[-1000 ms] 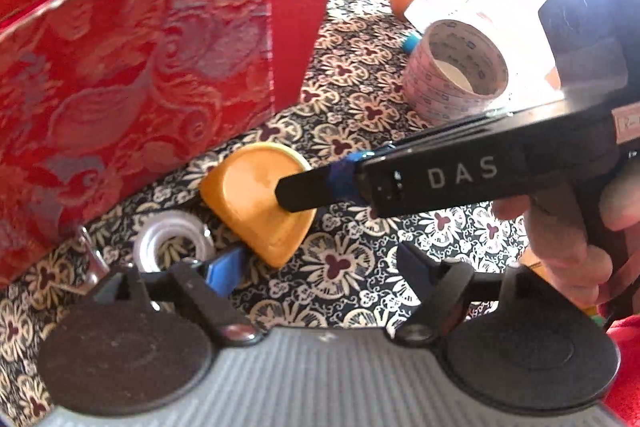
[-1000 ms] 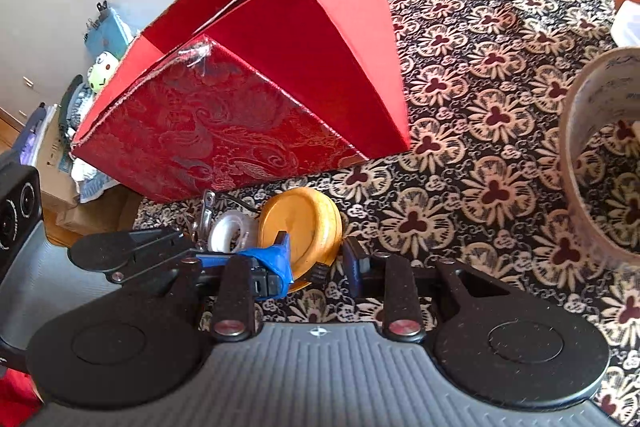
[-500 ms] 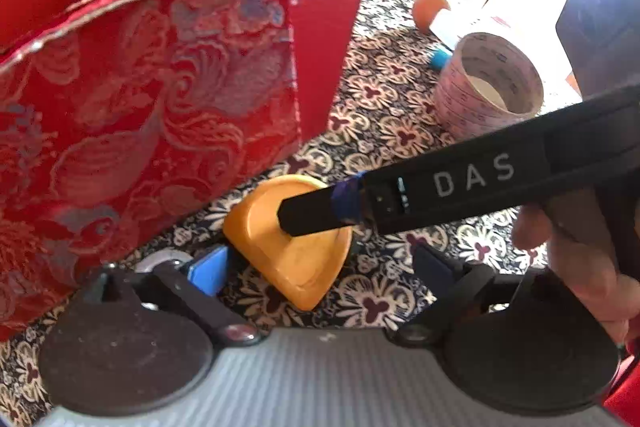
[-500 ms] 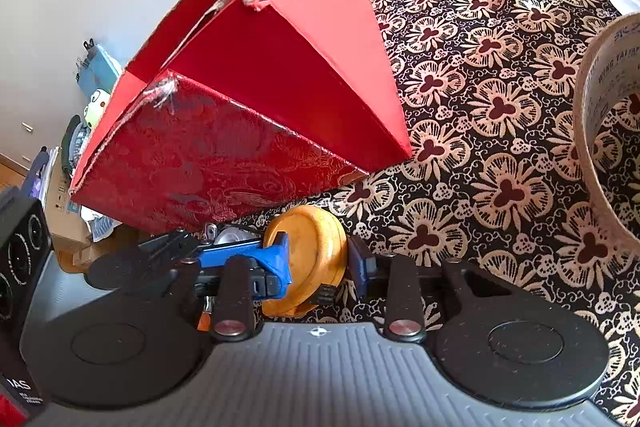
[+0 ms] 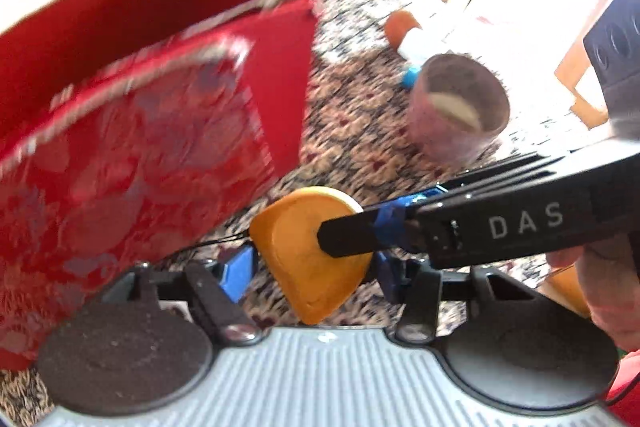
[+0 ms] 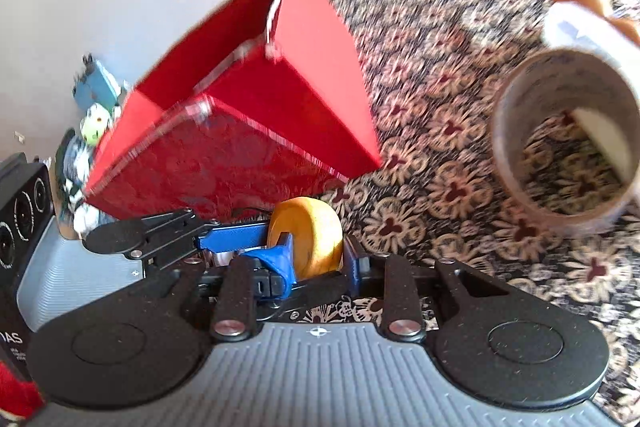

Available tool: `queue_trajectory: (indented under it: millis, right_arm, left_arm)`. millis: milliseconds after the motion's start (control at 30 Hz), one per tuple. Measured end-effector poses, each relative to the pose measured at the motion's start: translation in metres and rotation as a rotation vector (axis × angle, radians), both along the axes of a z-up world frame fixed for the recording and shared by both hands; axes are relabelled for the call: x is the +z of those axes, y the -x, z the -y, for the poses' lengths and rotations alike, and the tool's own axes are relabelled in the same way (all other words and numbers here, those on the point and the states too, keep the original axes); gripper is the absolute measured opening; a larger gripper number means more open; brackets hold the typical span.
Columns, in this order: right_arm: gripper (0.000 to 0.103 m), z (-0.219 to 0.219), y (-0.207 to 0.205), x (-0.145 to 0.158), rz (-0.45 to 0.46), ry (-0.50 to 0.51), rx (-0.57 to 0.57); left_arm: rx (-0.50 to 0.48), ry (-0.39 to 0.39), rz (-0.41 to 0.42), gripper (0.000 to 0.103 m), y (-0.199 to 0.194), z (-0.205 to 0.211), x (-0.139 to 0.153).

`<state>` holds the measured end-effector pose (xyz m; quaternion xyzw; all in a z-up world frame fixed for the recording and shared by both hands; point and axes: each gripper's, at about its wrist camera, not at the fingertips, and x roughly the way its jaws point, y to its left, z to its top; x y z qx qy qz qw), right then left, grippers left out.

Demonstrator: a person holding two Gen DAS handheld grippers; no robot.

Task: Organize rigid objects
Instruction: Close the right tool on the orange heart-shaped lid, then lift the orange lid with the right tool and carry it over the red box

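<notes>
Your right gripper (image 6: 316, 259) clamps the smooth orange half-round block (image 6: 310, 237); left gripper (image 5: 312, 267) spread apart; only the right view shows the red box (image 6: 240, 131) interior.

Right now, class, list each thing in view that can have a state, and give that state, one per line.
Orange block: gripped, lifted off the cloth.
Right gripper: fingers shut on the orange block.
Left gripper: fingers open, either side of the block.
Red box: open-topped, tilted.
Tape roll: lying flat, hole up.
White bottle: lying on its side.
</notes>
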<state>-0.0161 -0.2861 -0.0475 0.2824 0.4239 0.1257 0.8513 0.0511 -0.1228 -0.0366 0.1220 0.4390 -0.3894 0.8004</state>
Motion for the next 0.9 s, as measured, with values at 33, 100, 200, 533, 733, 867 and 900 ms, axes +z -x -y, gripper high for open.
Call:
queue_trajectory:
  millis: [33, 100, 200, 533, 733, 867, 900]
  right_arm:
    - [0.009, 0.004, 0.003, 0.005, 0.010, -0.004, -0.017]
    - [0.009, 0.011, 0.010, 0.017, 0.036, -0.003, -0.047]
    - [0.009, 0.018, 0.022, 0.038, 0.096, 0.011, -0.083]
    - [0.009, 0.031, 0.031, 0.102, 0.305, 0.017, -0.130]
    - [0.009, 0.024, 0.000, 0.132, 0.436, 0.000, -0.069]
    - [0.009, 0.015, -0.040, 0.139, 0.471, -0.077, -0.005]
    - [0.009, 0.010, -0.051, 0.140, 0.474, -0.086, 0.017]
  left_arm:
    - [-0.013, 0.013, 0.012, 0.052, 0.002, 0.002, 0.006]
    - [-0.037, 0.034, 0.038, 0.052, 0.005, 0.007, 0.019]
    - [-0.065, 0.085, 0.072, 0.052, 0.009, 0.012, 0.039]
    - [-0.067, 0.265, 0.158, 0.052, 0.010, 0.002, 0.111]
    - [-0.001, 0.329, 0.262, 0.052, 0.000, -0.016, 0.156]
    - [0.075, 0.325, 0.333, 0.052, -0.020, -0.035, 0.172]
    - [0.102, 0.322, 0.341, 0.052, -0.028, -0.042, 0.174]
